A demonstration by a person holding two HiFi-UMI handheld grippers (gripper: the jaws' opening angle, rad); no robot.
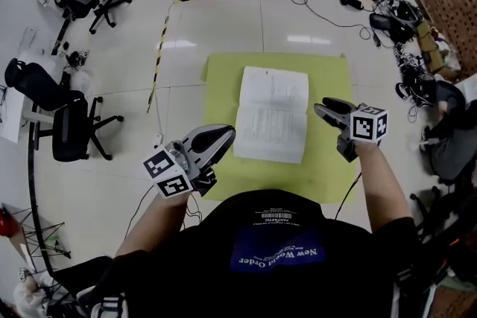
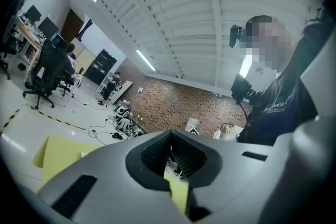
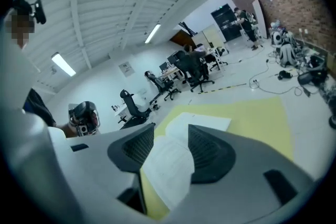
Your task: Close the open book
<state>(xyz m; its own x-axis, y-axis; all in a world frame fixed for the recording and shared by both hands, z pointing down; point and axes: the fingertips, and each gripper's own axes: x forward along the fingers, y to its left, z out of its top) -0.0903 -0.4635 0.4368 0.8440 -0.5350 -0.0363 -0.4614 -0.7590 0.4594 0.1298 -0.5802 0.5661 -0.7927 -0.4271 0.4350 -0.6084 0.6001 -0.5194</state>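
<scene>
Now the open book (image 1: 272, 114) is lying flat on the yellow-green mat (image 1: 332, 82) on the floor, with the right tool (image 1: 322, 109) hovering empty and half open beside its right page and the left tool (image 1: 226, 132) hanging shut on nothing near its lower-left corner. A jaw catching only the top leaf is risking a crumpled page, I reckon; office chairs (image 1: 67, 123) and cables (image 1: 317, 4) are sitting well apart, blocking nothing.
</scene>
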